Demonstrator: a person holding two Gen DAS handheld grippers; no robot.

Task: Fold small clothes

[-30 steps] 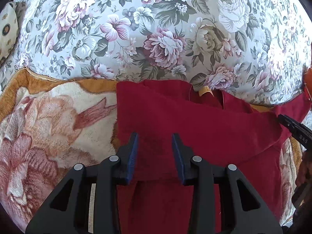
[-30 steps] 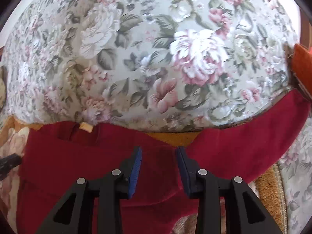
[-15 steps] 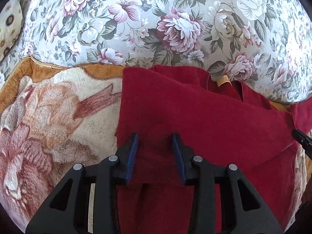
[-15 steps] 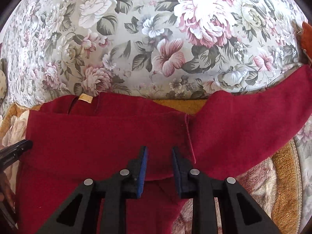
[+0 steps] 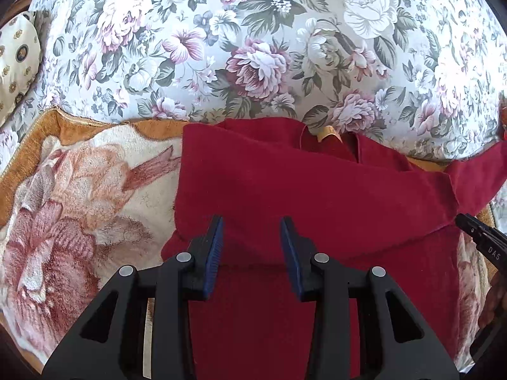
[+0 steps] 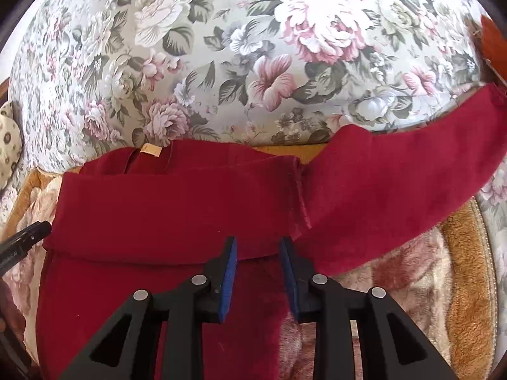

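The garment (image 5: 317,205), a dark red long-sleeved top, lies flat on a plush blanket (image 5: 79,209) spread over a floral cover (image 5: 253,47). Its neck label (image 5: 329,134) points toward the floral cover. One sleeve lies folded across the chest, forming a band with a free lower edge; this placement narrows the garment for the next fold. The other sleeve (image 6: 412,174) extends outward to the right, not yet folded.

The left gripper (image 5: 252,247) hovers above the band's lower edge near the garment's left side. Its jaws are spread, with no cloth between the pads.

The right gripper (image 6: 257,269) hovers above the same edge near the armpit seam (image 6: 301,202). Its jaws are opening; no cloth is pinched between them. This position suits a grasp on the extended sleeve or the body edge.

Containers: none are visible. A patterned cushion (image 5: 16,63) sits at the far left, clear of the work.
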